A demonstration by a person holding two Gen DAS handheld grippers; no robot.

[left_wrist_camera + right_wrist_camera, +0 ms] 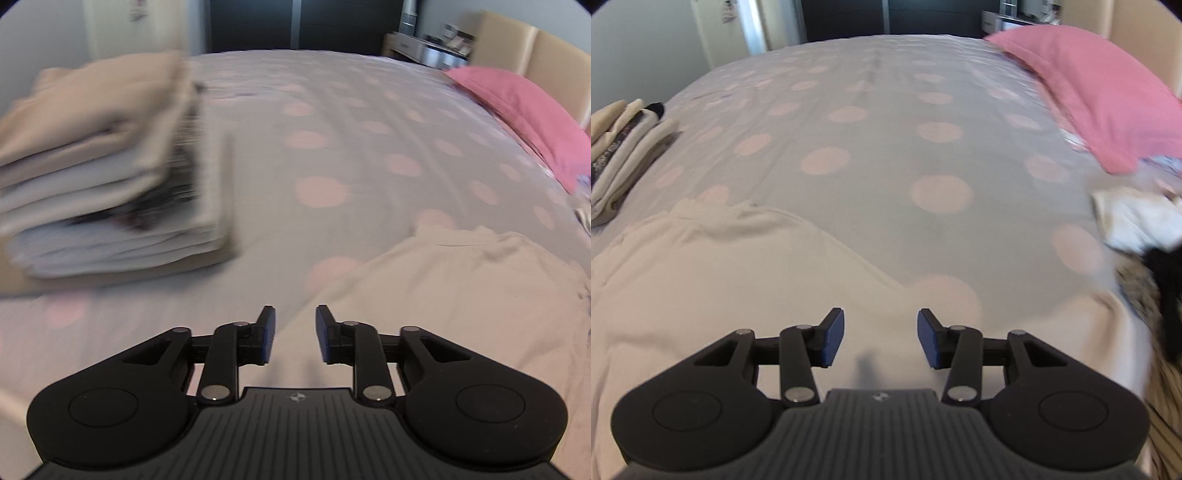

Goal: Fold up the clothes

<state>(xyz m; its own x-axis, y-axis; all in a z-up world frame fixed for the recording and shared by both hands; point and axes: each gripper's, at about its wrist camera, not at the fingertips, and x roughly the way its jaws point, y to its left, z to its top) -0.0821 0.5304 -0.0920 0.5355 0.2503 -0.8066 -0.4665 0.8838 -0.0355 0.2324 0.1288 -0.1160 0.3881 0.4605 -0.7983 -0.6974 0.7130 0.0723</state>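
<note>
Hovering both grippers, left gripper (294, 334) and right gripper (881, 338), released and empty, over the cream garment (713, 273) spread at the bed's (886, 129) near edge; I should pinch its edges evenly.

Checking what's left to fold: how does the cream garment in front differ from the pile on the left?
The cream garment lies spread flat, a single unfolded layer; the pile is several folded pieces stacked high. The garment is plain cream; the pile includes a dark patterned piece. Both rest on the dotted bedspread.
</note>
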